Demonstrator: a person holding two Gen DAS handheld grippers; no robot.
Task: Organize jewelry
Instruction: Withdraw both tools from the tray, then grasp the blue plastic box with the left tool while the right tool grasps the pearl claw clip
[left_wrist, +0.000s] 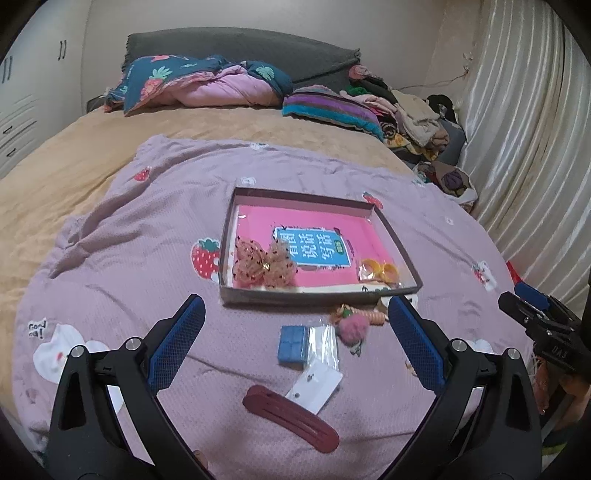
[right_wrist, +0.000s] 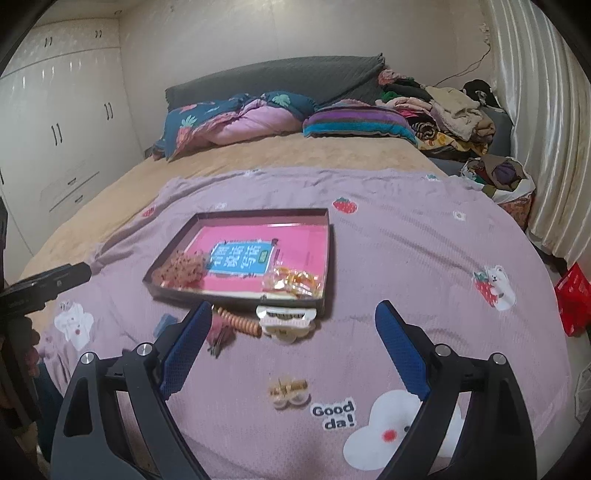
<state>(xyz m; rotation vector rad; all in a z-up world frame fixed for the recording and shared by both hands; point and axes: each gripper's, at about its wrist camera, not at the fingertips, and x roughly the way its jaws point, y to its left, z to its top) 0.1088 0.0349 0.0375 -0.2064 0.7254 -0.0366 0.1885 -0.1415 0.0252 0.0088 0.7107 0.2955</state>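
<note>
Left wrist view: left tongs (left_wrist: 295, 317) spread wide, empty, poised over loose pieces on the purple bedspread (left_wrist: 147, 229).
Right wrist view: right tongs (right_wrist: 293, 325) likewise agape, gripping nothing, aimed toward the near wall of the box.
Tray: shallow dark box (left_wrist: 317, 298) on the bed, pink book inside; already holding a lace bow (left_wrist: 264, 264) and bagged orange rings (left_wrist: 378, 271).
Still outside, left side: blue square piece (left_wrist: 293, 345), white earring card (left_wrist: 317, 384), dark red hair clip (left_wrist: 290, 417), pink pompom charm (left_wrist: 351, 328).
Still outside, right side: cream claw clip (right_wrist: 288, 321) touching the box wall, spiral hair tie (right_wrist: 240, 322) beside it, small gold earrings (right_wrist: 290, 391) nearest the tongs.
Step (a judgement): mid-sorting, between picks.
Next move: lower one pair of tongs onto a loose piece, close gently, lift over the wall into the box; flat card and tiny earrings likely fiddly on soft cloth.
</note>
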